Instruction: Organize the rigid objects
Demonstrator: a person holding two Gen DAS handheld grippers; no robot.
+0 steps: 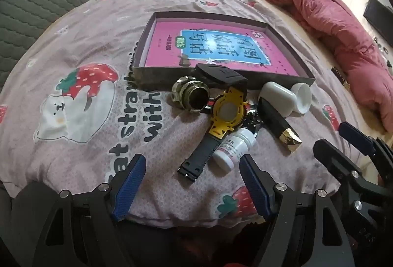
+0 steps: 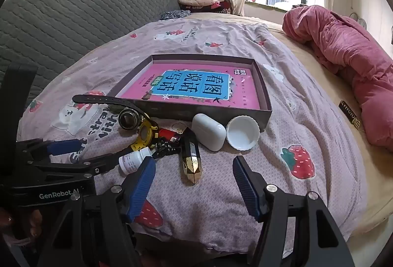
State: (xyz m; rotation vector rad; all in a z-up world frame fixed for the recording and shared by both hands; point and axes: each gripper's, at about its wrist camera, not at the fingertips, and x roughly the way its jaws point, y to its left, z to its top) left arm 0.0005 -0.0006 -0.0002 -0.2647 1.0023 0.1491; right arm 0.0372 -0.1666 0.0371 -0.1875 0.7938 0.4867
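Looking down the left wrist view, your left hand-held gripper point(image 1: 191, 183) stands wide open with nothing between its blue pads. The white pill bottle point(image 1: 232, 148) lies just ahead of the right-hand pad, slightly right of centre, its long axis running from lower left to upper right. The yellow watch point(image 1: 222, 119) sits just above it, its strap trailing down toward the gap between the pads. Gold-tipped black case point(image 1: 280, 124), white earbud case point(image 1: 278, 97) and white lid point(image 1: 301, 97) lie further right, against the front wall of the open box point(image 1: 152, 75) on the bed point(image 1: 73, 144). The right hand-held gripper point(image 1: 329, 141) enters at the lower right edge, only partly seen.

Right wrist view: your right hand-held gripper point(image 2: 194, 171) is also spread wide and empty. The gold-tipped black case point(image 2: 191, 161) lies dead ahead between the pads, long axis pointing nearly straight away from you, gold end nearest. This hand is the nearer one for it; the left is nearer the pill bottle point(image 2: 133, 160).

Hard to read: small red and dark items under the watch point(image 2: 145, 135) are tangled and unclear, and the left hand-held gripper point(image 2: 81, 154) covers part of the bottle.
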